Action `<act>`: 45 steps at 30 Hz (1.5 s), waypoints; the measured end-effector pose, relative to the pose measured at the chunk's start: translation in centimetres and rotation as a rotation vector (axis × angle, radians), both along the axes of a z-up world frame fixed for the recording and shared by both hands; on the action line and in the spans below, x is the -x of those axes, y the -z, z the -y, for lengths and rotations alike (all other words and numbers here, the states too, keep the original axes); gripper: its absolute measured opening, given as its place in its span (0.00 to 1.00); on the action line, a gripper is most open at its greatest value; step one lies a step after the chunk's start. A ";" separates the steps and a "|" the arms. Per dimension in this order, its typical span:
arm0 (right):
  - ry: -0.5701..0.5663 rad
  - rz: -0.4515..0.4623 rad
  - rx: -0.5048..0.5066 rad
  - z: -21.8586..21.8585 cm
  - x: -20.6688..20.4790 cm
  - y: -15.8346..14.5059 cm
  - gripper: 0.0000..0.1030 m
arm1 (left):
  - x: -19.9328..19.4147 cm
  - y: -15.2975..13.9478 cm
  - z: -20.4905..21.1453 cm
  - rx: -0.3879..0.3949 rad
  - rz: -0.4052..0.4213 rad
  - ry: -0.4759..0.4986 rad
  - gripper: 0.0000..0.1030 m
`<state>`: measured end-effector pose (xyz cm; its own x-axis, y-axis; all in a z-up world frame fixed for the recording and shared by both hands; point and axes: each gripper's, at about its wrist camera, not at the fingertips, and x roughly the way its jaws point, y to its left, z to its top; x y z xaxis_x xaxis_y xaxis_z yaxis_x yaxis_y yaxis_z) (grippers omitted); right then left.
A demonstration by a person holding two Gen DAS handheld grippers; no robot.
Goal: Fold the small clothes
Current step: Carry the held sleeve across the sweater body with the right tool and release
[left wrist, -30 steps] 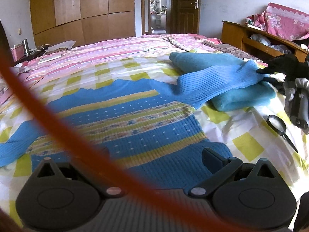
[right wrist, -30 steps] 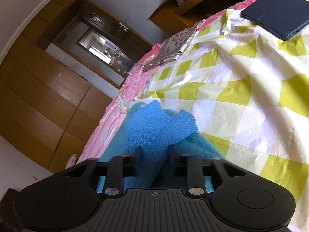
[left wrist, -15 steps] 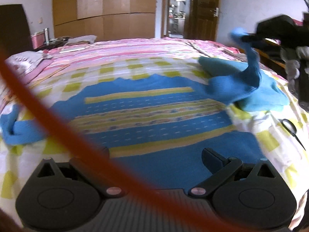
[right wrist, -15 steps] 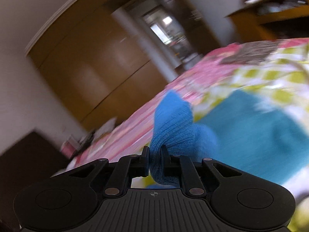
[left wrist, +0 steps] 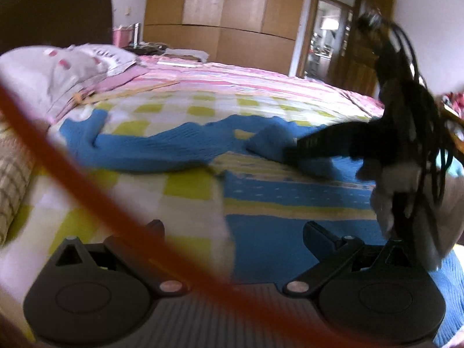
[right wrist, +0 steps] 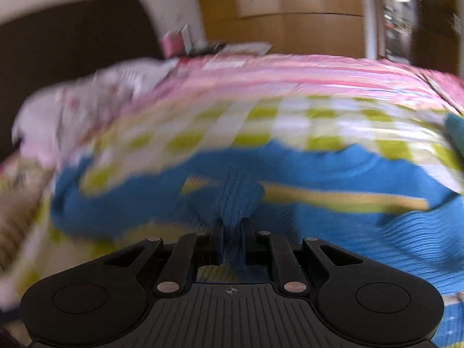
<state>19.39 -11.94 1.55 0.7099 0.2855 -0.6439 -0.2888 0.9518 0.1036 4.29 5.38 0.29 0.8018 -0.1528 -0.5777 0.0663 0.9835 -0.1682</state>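
A blue knitted sweater (left wrist: pixel 290 220) with yellow stripes lies flat on the checked sheet (left wrist: pixel 179 185). Its left sleeve (left wrist: pixel 145 150) stretches out toward the pillow. My right gripper (right wrist: pixel 233 226) is shut on the cuff of the other sleeve (right wrist: pixel 235 197) and holds it over the sweater's body (right wrist: pixel 319 171). In the left wrist view that right gripper (left wrist: pixel 290 153) reaches in from the right, the bunched sleeve (left wrist: pixel 269 142) at its tips. My left gripper (left wrist: pixel 232 226) stands open low over the sweater's near left edge, with nothing pinched.
A pillow (left wrist: pixel 72 66) lies at the left of the bed, and a pink striped cover (left wrist: pixel 232 78) lies behind the sheet. A teal folded cloth (right wrist: pixel 455 133) shows at the right edge. An orange cable (left wrist: pixel 72 174) crosses the left wrist view. Wardrobe (left wrist: pixel 232 14) and doorway (left wrist: pixel 327 37) stand behind.
The right gripper lifted the sleeve off the teal folded cloth and carried it left over the sweater's body, rolling as it went. The left gripper slid left along the sweater's edge.
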 end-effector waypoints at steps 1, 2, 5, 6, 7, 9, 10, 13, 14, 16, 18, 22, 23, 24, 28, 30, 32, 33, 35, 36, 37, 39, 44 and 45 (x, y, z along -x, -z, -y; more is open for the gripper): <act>-0.017 -0.006 0.037 -0.8 -0.1 0.5 0.13 | -0.1 0.3 -0.4 0.014 -0.006 -0.005 1.00; -0.026 -0.004 0.070 -1.5 0.0 0.9 0.15 | -0.4 0.5 -0.8 0.029 -0.012 -0.008 1.00; -0.044 0.017 0.129 -2.7 0.4 1.1 0.18 | -0.7 0.8 -2.0 0.053 -0.013 -0.009 1.00; -0.054 0.021 0.143 -3.1 0.5 0.9 0.18 | -0.8 0.8 -2.4 0.060 -0.013 -0.011 1.00; -0.060 0.027 0.151 -3.0 1.0 1.1 0.19 | -0.9 0.9 -2.8 0.071 -0.019 -0.014 1.00; -0.073 0.033 0.169 -3.5 1.1 1.0 0.22 | -0.7 0.9 -3.4 0.098 -0.030 -0.018 1.00; -0.079 0.036 0.173 -3.7 0.8 0.9 0.26 | -0.7 0.9 -3.6 0.109 -0.031 -0.020 1.00; -0.075 0.030 0.146 -4.0 0.1 1.0 0.27 | -0.4 0.8 -4.1 0.120 -0.021 -0.023 1.00; -0.072 0.021 0.134 -4.1 -0.1 1.0 0.27 | -0.4 0.8 -4.2 0.121 -0.020 -0.023 1.00; -0.077 0.019 0.123 -4.6 0.0 0.9 0.27 | -0.2 0.6 -4.5 0.128 -0.016 -0.026 1.00; -0.096 0.019 0.136 -5.3 0.2 1.0 0.27 | -0.1 0.5 -4.9 0.137 -0.016 -0.035 1.00; -0.107 0.030 0.176 -6.1 0.7 1.2 0.19 | 0.1 0.5 -5.2 0.148 -0.027 -0.046 1.00; -0.098 0.029 0.173 -6.1 0.7 1.2 0.16 | 0.2 0.5 -5.2 0.150 -0.029 -0.045 1.00; -0.088 0.026 0.157 -6.0 0.8 1.0 0.14 | 0.2 0.4 -5.2 0.152 -0.031 -0.044 1.00; -0.020 0.021 0.085 -4.7 0.8 -0.2 0.08 | 0.6 0.4 -4.8 0.158 -0.027 -0.030 1.00; 0.041 0.048 0.027 -3.8 0.2 -1.5 0.08 | 0.7 0.5 -4.6 0.153 -0.029 -0.025 1.00; 0.091 0.084 -0.036 -3.3 -0.4 -2.8 0.08 | 0.8 0.7 -4.4 0.152 -0.040 -0.023 1.00; 0.112 0.106 -0.066 -3.3 -0.6 -3.5 0.08 | 0.8 0.7 -4.4 0.154 -0.043 -0.023 1.00; 0.121 0.123 -0.096 -3.8 -1.0 -3.8 0.08 | 0.9 0.8 -4.4 0.153 -0.041 -0.024 1.00; 0.103 0.109 -0.104 -4.5 -1.3 -3.5 0.09 | 0.9 0.8 -4.4 0.150 -0.038 -0.024 1.00; 0.090 0.097 -0.104 -5.0 -1.4 -3.0 0.14 | 0.9 0.9 -4.4 0.147 -0.035 -0.024 1.00; 0.047 0.033 -0.070 -6.4 -1.7 -1.4 0.15 | 0.9 1.0 -4.5 0.142 -0.034 -0.029 1.00; -0.031 -0.045 -0.054 -6.6 0.5 0.1 0.16 | 0.9 1.2 -5.0 0.157 -0.022 -0.036 1.00; -0.040 -0.036 -0.055 -6.0 1.3 -0.1 0.16 | 0.9 1.2 -5.0 0.155 -0.021 -0.035 1.00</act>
<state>18.12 -5.96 1.65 0.6738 0.3494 -0.6511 -0.3220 0.9319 0.1668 3.36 10.43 -0.96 0.7962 -0.2134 -0.5662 0.0270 0.9473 -0.3191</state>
